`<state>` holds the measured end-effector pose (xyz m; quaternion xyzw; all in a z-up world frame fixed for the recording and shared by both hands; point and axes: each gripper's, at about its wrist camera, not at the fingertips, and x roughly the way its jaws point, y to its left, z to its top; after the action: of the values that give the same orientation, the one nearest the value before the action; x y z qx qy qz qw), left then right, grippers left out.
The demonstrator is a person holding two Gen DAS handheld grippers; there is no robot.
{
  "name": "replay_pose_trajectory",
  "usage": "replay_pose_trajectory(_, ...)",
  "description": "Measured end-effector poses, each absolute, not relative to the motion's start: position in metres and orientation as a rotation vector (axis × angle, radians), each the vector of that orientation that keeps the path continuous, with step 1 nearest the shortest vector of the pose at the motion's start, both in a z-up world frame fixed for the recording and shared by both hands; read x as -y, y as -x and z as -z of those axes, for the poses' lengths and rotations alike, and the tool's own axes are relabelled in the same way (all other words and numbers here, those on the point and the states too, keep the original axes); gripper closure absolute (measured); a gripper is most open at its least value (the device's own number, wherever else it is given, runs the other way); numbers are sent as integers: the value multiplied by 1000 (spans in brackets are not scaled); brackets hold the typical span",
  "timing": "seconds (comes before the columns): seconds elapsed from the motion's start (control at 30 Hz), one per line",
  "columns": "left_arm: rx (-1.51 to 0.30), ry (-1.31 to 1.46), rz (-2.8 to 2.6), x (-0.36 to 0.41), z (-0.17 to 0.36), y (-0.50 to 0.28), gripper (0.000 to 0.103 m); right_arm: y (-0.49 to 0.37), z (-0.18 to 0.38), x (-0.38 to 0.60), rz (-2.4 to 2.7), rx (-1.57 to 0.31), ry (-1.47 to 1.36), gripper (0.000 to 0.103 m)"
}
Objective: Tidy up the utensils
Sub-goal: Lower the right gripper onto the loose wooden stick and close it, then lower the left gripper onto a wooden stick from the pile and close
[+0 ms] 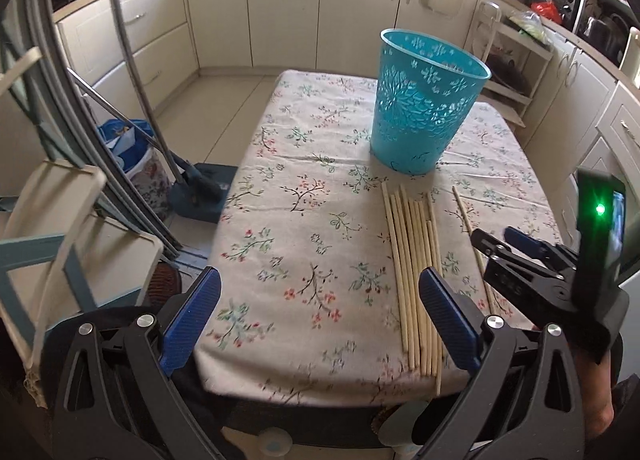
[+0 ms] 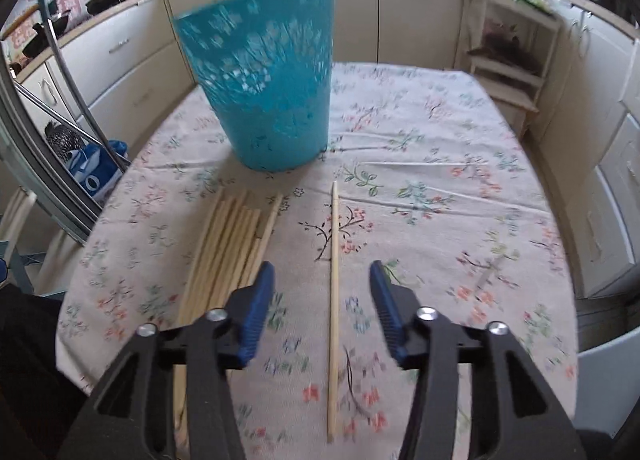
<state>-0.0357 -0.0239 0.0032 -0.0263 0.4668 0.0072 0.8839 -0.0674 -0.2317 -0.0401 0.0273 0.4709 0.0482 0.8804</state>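
Observation:
A teal openwork basket (image 1: 428,99) (image 2: 264,79) stands upright toward the far side of the floral tablecloth (image 1: 300,199) (image 2: 440,199). In front of it several wooden chopsticks (image 1: 412,260) (image 2: 224,252) lie side by side in a row. One single chopstick (image 1: 466,215) (image 2: 333,260) lies apart to their right. My left gripper (image 1: 318,280) hovers open over the table's near edge, its right finger above the row. My right gripper (image 2: 322,272) (image 1: 496,238) is open above the single chopstick, which runs between its jaws without touching the pads.
Cream kitchen cabinets (image 1: 280,11) ring the room. A chair (image 1: 60,227), metal poles (image 1: 132,59) and a blue bag (image 1: 132,151) crowd the floor left of the table. A white open shelf (image 2: 512,55) stands beyond the far right corner.

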Motion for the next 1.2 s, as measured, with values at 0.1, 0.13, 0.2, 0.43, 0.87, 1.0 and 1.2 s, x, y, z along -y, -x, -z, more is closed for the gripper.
replay_pose_trajectory(0.1,-1003,55,-29,32,14,8,8,46,55,232,-99,-1012,-62,74)
replay_pose_trajectory(0.13,-1009,55,-33,34,20,0,8,41,58,232,-99,-1020,-60,76)
replay_pose_trajectory(0.2,-1026,45,-43,39,31,-17,8,35,64,233,-94,-1032,-51,83)
replay_pose_trajectory(0.43,-1090,58,-21,58,70,-66,23,38,66,249,-83,-986,-43,98)
replay_pose_trajectory(0.87,-1100,16,7,72,88,-86,36,38,67,260,-116,-981,-118,98)
replay_pose_trajectory(1.0,-1103,-3,8,75,87,-88,39,39,67,259,-122,-981,-103,98)
replay_pose_trajectory(1.2,-1111,7,-3,70,84,-85,43,38,67,260,-129,-986,-102,97)
